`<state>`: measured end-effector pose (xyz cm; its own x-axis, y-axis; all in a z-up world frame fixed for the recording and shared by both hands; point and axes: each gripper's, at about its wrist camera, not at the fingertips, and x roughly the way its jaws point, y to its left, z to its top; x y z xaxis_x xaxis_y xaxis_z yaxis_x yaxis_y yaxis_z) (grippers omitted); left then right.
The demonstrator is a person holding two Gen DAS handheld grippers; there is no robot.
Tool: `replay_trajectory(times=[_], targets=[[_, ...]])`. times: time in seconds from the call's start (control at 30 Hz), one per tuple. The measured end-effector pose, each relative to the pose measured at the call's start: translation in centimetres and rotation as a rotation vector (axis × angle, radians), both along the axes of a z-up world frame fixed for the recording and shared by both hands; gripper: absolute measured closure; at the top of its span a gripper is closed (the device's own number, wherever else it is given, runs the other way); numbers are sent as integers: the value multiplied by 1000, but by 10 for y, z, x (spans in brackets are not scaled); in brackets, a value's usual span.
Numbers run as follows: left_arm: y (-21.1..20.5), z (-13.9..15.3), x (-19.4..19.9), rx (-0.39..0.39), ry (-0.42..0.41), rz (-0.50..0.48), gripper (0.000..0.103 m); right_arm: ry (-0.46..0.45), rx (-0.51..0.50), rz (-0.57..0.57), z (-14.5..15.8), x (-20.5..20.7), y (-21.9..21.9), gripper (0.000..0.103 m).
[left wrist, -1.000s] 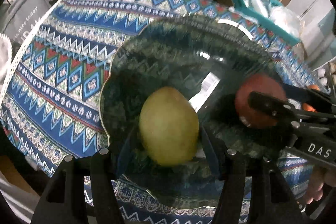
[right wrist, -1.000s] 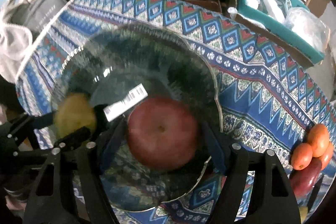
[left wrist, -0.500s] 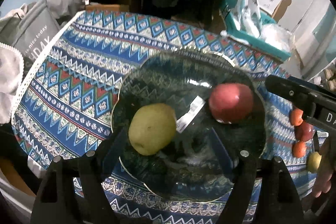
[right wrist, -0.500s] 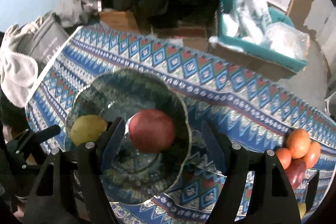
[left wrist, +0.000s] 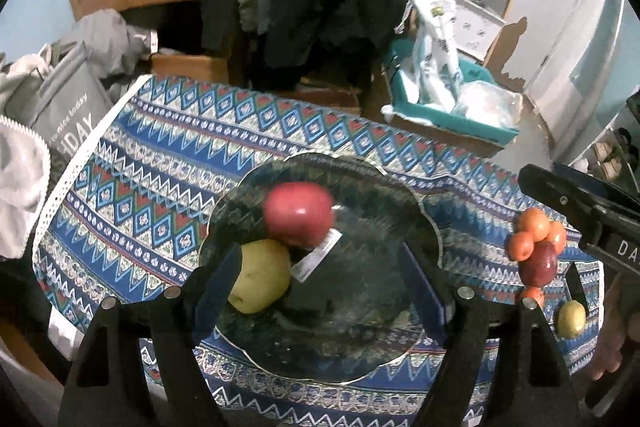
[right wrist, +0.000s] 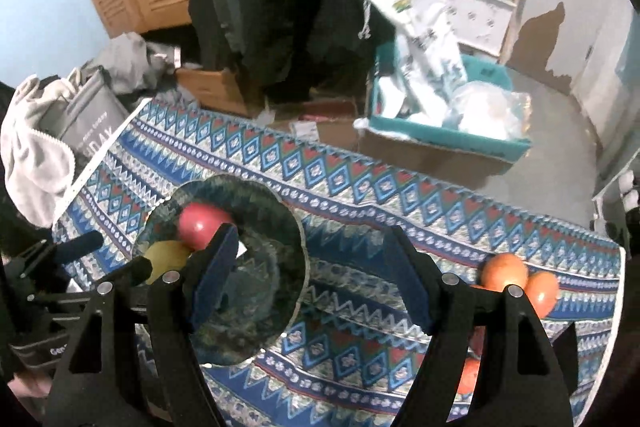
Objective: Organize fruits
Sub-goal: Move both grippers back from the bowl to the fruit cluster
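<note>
A red apple (left wrist: 298, 217) and yellow pear (left wrist: 262, 277) rest touching inside the glass plate (left wrist: 424, 227). Both grippers, left (left wrist: 320, 287) and right (right wrist: 310, 279), hover above with fingers spread and empty, apparently freed to fetch the fruit pile (left wrist: 536, 247) right of the plate.

Lying in a dark scalloped glass plate (left wrist: 424, 227) on the patterned cloth: a red apple (left wrist: 298, 217) toward the far side, touching a yellow-green pear (left wrist: 262, 277) nearer the left rim, a white barcode label (left wrist: 316, 259) just beside both. Sitting well apart at the right end of the cloth: a tight cluster of orange fruits (left wrist: 534, 233), a dark red one (left wrist: 542, 267) against them, and a small yellow fruit (left wrist: 572, 319), possibly a lemon, slightly nearer.
</note>
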<state>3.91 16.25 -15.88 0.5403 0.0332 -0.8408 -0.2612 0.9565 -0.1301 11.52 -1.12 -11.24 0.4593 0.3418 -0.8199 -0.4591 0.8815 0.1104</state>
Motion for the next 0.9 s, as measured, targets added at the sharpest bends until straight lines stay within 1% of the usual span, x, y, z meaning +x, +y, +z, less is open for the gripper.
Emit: replay_trajectory(times=[0.2, 0.37, 0.53, 0.63, 0.73, 0.8, 0.9], targets=[[-16, 21, -3, 30, -53, -26, 22, -61, 3, -19, 23, -12, -18, 27], [-31, 34, -4, 28, -84, -50, 22, -103, 19, -36, 39, -20, -34, 27], [-50, 47, -5, 48, -115, -83, 22, -148, 33, -63, 54, -31, -54, 27], [-59, 55, -8, 52, -143, -84, 21, -173, 52, -81, 62, -37, -70, 26], [-69, 64, -10, 55, -176, -96, 20, -207, 55, -105, 67, -43, -85, 22], [-76, 71, -10, 56, -202, -107, 17, -221, 55, -120, 68, -46, -94, 22], [-86, 77, -12, 59, -235, -124, 17, -225, 56, -144, 67, -48, -109, 22]])
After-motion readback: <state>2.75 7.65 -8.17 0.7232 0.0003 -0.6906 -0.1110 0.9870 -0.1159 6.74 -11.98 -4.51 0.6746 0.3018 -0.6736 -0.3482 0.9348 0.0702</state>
